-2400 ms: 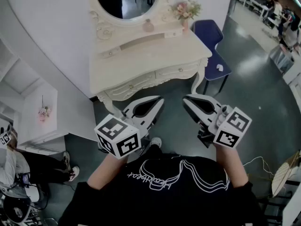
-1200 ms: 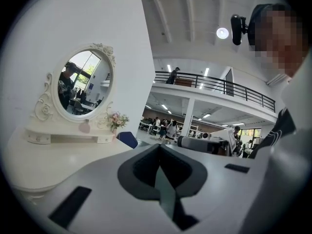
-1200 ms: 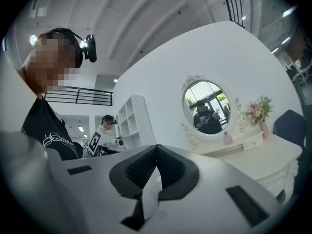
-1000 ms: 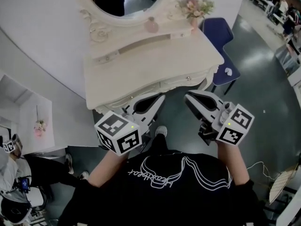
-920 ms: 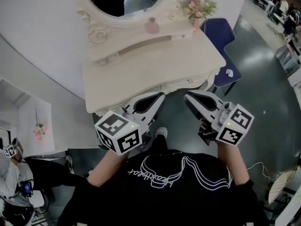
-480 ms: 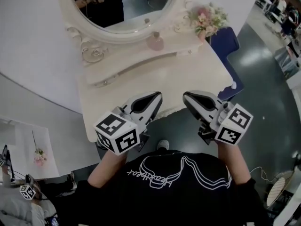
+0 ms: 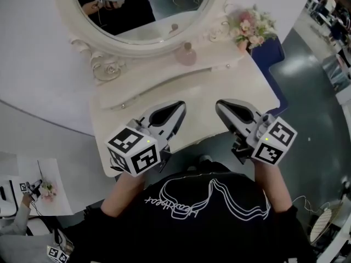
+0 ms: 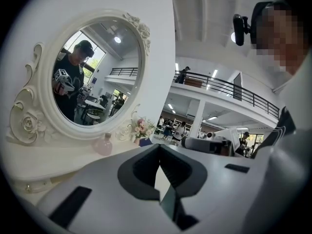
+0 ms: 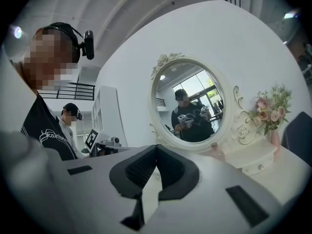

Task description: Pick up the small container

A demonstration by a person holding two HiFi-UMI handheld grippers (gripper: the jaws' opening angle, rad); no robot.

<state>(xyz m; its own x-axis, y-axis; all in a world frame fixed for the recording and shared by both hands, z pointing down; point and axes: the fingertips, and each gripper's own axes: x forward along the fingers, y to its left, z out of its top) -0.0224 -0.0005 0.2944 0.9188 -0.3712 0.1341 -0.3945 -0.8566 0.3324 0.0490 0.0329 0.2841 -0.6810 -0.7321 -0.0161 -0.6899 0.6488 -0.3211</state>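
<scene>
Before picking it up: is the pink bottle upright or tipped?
Upright. The pink bottle stands on its base below the mirror, neck up.

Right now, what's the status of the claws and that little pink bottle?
Left gripper and right gripper shut, empty. Pink container upright on shelf below mirror. Path clear.

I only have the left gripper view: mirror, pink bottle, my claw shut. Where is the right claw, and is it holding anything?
Observer: The right claw is shut and empty. It is beside the left claw, over the front part of the table.
Operator: And the bottle, relative to the two of them?
Observer: The pink bottle stands upright on the raised shelf under the mirror. It is beyond both claws, roughly in line with the gap between them, and neither touches it.
</scene>
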